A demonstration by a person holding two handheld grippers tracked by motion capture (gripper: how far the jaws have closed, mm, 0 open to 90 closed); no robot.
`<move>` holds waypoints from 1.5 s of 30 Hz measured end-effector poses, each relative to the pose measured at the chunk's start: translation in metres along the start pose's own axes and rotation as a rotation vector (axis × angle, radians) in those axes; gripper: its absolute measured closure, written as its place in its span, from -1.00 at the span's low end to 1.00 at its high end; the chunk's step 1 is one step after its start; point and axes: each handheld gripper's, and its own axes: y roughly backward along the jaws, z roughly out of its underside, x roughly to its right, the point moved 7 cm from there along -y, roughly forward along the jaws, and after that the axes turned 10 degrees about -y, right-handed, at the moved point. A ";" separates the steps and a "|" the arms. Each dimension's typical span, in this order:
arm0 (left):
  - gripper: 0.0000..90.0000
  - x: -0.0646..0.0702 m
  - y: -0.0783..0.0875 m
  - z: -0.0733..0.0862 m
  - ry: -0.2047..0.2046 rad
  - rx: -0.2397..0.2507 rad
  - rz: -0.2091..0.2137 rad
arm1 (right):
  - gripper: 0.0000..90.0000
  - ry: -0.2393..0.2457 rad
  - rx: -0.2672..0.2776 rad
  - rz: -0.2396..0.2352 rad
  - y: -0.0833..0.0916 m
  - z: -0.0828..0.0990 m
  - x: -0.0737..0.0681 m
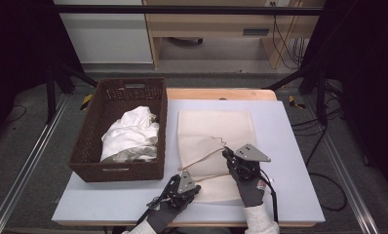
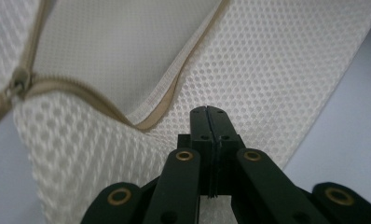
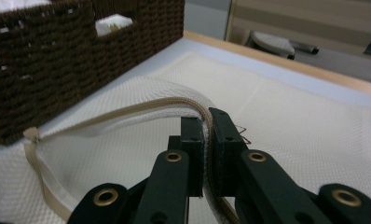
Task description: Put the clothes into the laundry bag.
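Cream mesh laundry bag [image 1: 215, 146] lies flat on the pale table [image 1: 294, 195], just right of the brown wicker basket [image 1: 120, 129], zipper open along its near part. Right gripper [image 1: 227, 155] is clamped on the raised zipper edge [image 3: 183, 103], lifting the upper layer so the bag mouth gapes; tape sits between its pads. Left gripper [image 1: 181, 194] sits at the bag's near-left corner, farther from the basket's rear wall than the right one; its jaws are pressed together over the mesh, and I cannot tell if fabric is pinched. White cloth [image 1: 131, 134] is bunched inside the basket.
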 end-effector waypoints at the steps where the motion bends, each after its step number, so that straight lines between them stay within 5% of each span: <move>1: 0.98 0.000 0.000 0.000 -0.003 -0.005 0.002 | 0.90 0.006 0.010 -0.001 0.001 -0.003 0.000; 11: 0.95 0.000 0.000 0.000 -0.006 -0.001 -0.008 | 0.90 0.012 0.109 0.005 0.007 -0.025 -0.005; 16: 0.65 0.000 0.005 -0.002 -0.007 0.025 0.007 | 0.90 0.009 0.092 0.003 0.006 -0.020 -0.003; 23: 0.11 -0.004 0.036 -0.022 -0.038 0.107 -0.046 | 0.90 -0.003 0.080 -0.012 0.008 -0.017 -0.002; 32: -0.15 -0.026 0.082 -0.045 -0.010 0.212 -0.120 | 0.89 -0.001 0.067 -0.004 0.008 -0.015 0.000; 38: -0.27 -0.078 0.135 -0.059 0.017 0.256 -0.257 | 0.89 0.003 0.045 0.001 0.008 -0.013 0.002; 45: -0.38 -0.153 0.180 -0.067 0.057 0.214 -0.381 | 0.89 0.007 0.032 0.001 0.006 -0.011 0.002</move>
